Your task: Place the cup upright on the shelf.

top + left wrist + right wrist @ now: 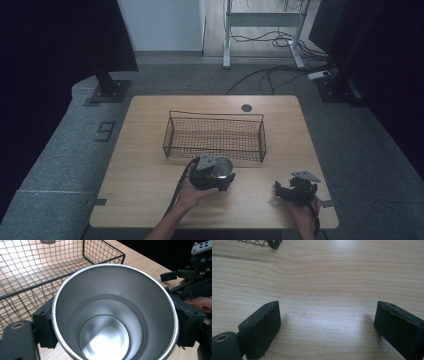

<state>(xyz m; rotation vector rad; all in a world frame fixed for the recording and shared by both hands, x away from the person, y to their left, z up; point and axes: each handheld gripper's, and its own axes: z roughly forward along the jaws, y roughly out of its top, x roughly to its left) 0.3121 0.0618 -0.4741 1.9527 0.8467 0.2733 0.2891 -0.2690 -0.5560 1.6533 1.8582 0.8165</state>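
Two grippers were mine at the wooden table (150,200), one in each hand. My left gripper (212,175) had its jaws pressed against opposite sides of a metal cup (222,167), clamping it; in the left gripper view the cup (113,312) stood between the black pads (45,326), its mouth open toward the camera, its shiny inside bare down to the round bottom. From the high view, that gripper and the cup sat near the table's middle, just on my side of a black wire basket (172,131), close to its near wall. The basket (30,272) showed beyond the cup's rim in the left gripper view, nothing lying on the mesh that I could see.

My right gripper (295,189) was low over the table's near right corner, well apart from the cup. Its jaws stood wide apart with nothing between them but bare wood grain (324,290), and a corner of the basket (274,243) peeked in at the top edge.
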